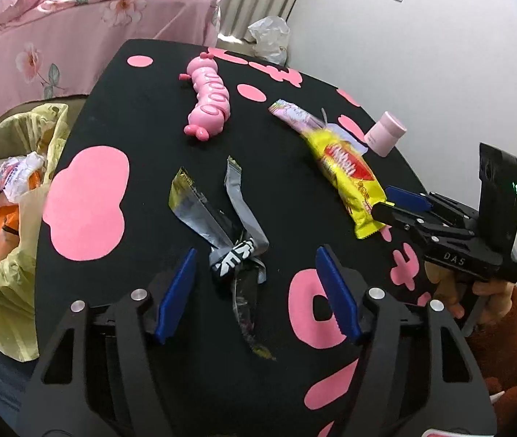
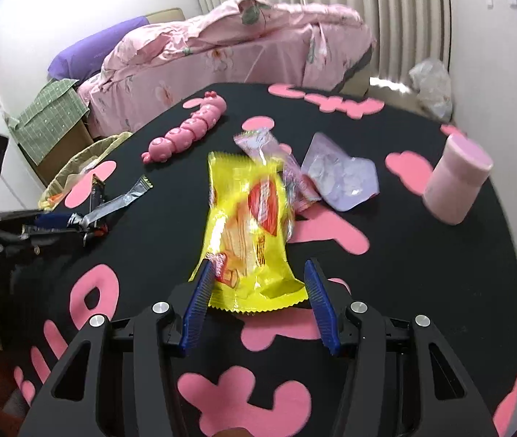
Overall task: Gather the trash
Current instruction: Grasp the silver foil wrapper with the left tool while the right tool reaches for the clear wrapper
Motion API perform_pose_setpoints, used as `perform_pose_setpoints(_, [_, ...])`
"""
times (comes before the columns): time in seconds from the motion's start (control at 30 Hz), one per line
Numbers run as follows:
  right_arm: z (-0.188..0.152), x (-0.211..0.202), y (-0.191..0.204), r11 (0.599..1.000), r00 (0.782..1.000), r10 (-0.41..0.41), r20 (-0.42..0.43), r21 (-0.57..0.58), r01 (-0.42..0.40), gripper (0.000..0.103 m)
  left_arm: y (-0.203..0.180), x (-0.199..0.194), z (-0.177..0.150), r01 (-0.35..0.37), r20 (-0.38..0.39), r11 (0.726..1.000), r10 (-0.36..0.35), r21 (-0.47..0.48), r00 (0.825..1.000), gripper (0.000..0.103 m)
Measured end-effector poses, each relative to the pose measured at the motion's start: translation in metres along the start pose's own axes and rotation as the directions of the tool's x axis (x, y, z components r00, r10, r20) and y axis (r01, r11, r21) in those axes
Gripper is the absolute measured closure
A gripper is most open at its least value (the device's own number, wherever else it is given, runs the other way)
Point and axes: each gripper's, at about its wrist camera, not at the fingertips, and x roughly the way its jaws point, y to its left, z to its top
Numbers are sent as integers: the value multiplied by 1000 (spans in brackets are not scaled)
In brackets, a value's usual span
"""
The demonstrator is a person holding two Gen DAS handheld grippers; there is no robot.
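The left hand-held gripper stands wide open over the black worktop with pink shapes, its blue pads on either side of a torn silver-and-black wrapper without touching it. That wrapper lies crumpled and splayed near the middle of the worktop, just in front of the pink caterpillar toy.

The right hand-held gripper is also wide open, its fingers flanking the near end of a yellow snack wrapper; the left pad is touching or just beside the wrapper's edge, and which cannot be told. Nothing is clamped. The yellow wrapper lies flat, to the right of the caterpillar toy, and partly covers a pink-and-white wrapper. Just beside that one sits a crumpled pale-lilac packet, and further right a pink cylindrical container stands tilted near the worktop's edge.

Off the worktop's left edge, on the far side from the container, a bin lined with a yellow bag holds orange and white packaging. A bed with a pink floral cover stands behind the worktop.
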Motion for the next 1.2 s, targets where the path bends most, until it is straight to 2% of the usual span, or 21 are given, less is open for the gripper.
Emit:
perform_pose_setpoints(0.17, [4,14,9,1000,999,-11,-46,-30,10,54,2,-4,-4,20,9,1000,-20,-16,1000,40])
perform_pose_setpoints(0.33, [18,-15,9,1000,996,3,86,-11,-2,54,-2,-20,-7,1,61,1000,-2,21,998,40])
perform_pose_setpoints(0.47, [22,-35,-14,994,982,-71,175,98,54,54,-2,-37,-2,-17,117,999,14,27,993,40])
perform_pose_setpoints(0.53, [21,-36,-26,985,978,-103,180,153,76,54,-1,-39,2,-17,126,1000,14,21,992,40])
perform_pose_setpoints(0.67, [19,-31,-43,978,981,-102,165,197,68,54,-3,-35,2,-20,114,999,16,36,993,40])
perform_pose_setpoints(0.77, [31,-22,-44,991,983,-91,160,112,74,54,-6,-29,1,-20,92,999,16,48,996,40])
perform_pose_setpoints(0.83, [49,-5,-52,989,985,-126,119,91,116,54,-7,-27,1,-21,87,999,16,50,996,40])
perform_pose_setpoints(0.9, [64,18,-67,975,984,-172,44,152,164,54,-8,-26,1,-24,88,998,19,51,996,40])
perform_pose_setpoints(0.97, [69,36,-78,965,989,-145,10,221,140,54,-8,-28,1,-30,92,998,25,52,995,40])
perform_pose_setpoints(1.07, [72,61,-85,953,988,-145,-59,260,156,55,-4,-29,1,-37,95,998,33,43,995,40])
perform_pose_setpoints(1.1, [71,63,-82,954,986,-164,-41,249,169,56,-2,-30,2,-39,97,999,35,37,995,40])
perform_pose_setpoints(1.13, [71,65,-77,959,984,-172,-37,221,176,66,0,-31,2,-38,100,999,35,32,994,40])
perform_pose_setpoints(1.17, [71,67,-71,965,983,-181,-37,188,184,79,2,-32,2,-36,102,999,33,25,994,40])
perform_pose_setpoints(1.2, [71,65,-64,977,989,-146,-26,157,148,92,4,-32,2,-31,102,999,29,19,994,40])
